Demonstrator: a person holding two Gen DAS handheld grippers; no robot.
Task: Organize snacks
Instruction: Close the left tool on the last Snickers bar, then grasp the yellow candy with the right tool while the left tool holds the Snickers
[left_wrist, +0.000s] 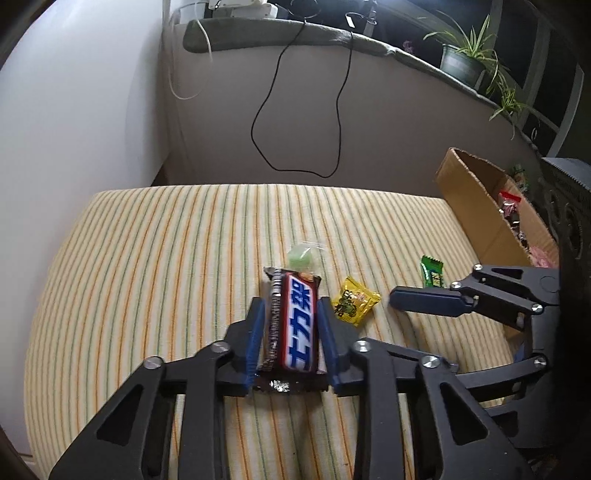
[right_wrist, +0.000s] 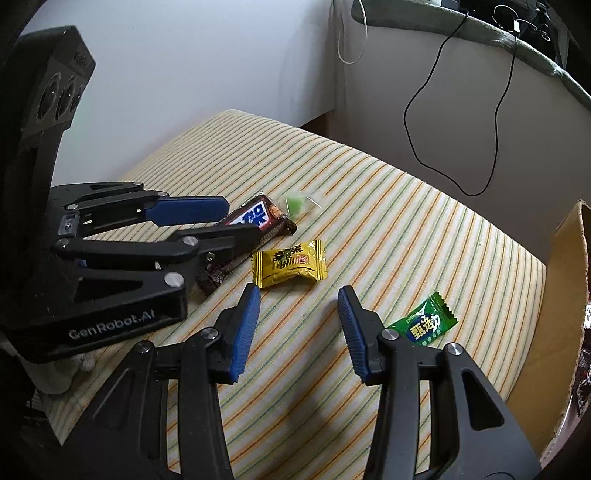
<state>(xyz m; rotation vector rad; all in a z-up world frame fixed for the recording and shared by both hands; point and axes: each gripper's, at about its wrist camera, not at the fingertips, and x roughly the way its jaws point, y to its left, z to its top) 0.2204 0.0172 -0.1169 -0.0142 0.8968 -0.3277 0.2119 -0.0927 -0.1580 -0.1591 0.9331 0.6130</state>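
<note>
We have the left gripper (left_wrist: 291, 332) closed on the chocolate bar (left_wrist: 297, 325), which sits in the lower middle of the left wrist view with its long axis running straight up the frame, along the fingers (left_wrist: 256, 332) rather than across them; the blue ribbed pads press its two long sides, so the grip is narrow and across the bar's short width. One end of the bar pokes out past the fingertips toward the top of the frame, the other crimped end lies back between the finger roots. The cardboard box (left_wrist: 476, 206), already holding wrapped snacks, stands at the right edge of that view, so we judge the carry goes to the right, and the bar's length will have to clear the box wall. The right gripper (right_wrist: 295, 325) hangs with its fingers moderately apart and nothing between them; the yellow candy (right_wrist: 290, 267) lies just above its tips in the right wrist view, the green candy (right_wrist: 423, 321) just beside its right finger, so this hand is the nearer one to both. A pale green sweet in clear wrap (right_wrist: 295, 203) rests beyond the bar. The wrappers look glossy, thin and crinkly, likely slippery; the striped cushion (left_wrist: 147, 258) beneath is soft woven cloth that will give under pressure.
</note>
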